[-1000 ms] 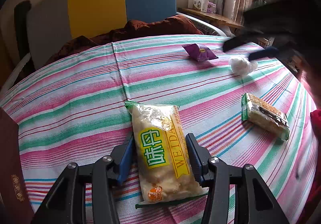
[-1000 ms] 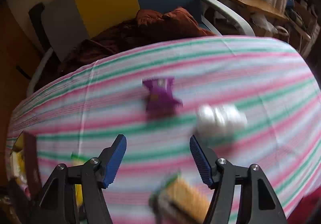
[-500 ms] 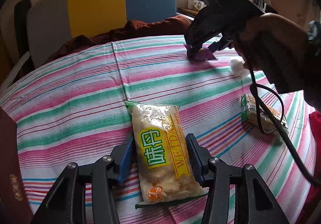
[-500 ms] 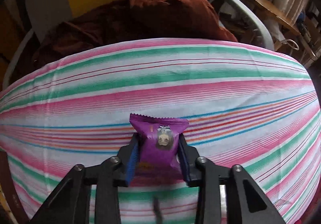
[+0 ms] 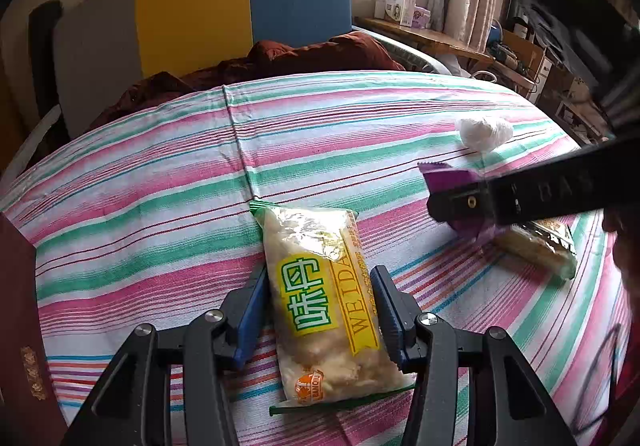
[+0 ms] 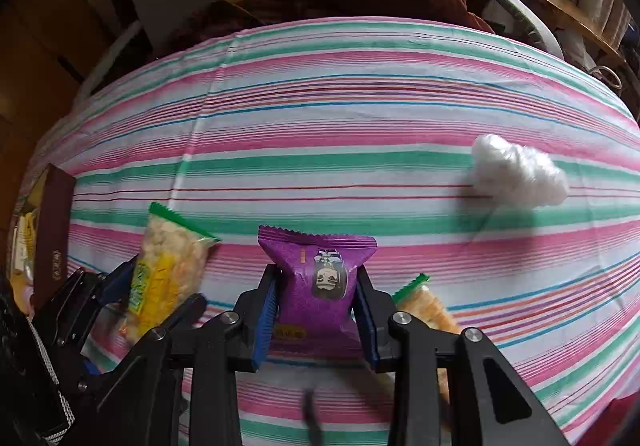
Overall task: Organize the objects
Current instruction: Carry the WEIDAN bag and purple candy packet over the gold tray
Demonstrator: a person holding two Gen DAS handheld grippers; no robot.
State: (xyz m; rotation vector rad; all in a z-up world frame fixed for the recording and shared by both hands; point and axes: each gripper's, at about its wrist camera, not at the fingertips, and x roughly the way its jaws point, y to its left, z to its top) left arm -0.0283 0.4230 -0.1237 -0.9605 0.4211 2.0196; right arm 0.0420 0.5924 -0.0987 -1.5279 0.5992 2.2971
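Two grippers | left gripper (image 5: pixel 320 312) clamps yellow snack bag (image 5: pixel 326 302) | right gripper (image 6: pixel 316 306) clamps purple packet (image 6: pixel 318 278) | one white wad (image 6: pixel 520 174)

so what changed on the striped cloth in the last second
The right gripper went out to the small purple foil snack packet, shut on it, and carried it from the far side of the cloth to above the green-edged cracker pack. The left gripper kept its place around the long yellow-labelled snack bag. The crumpled white wad stayed put.
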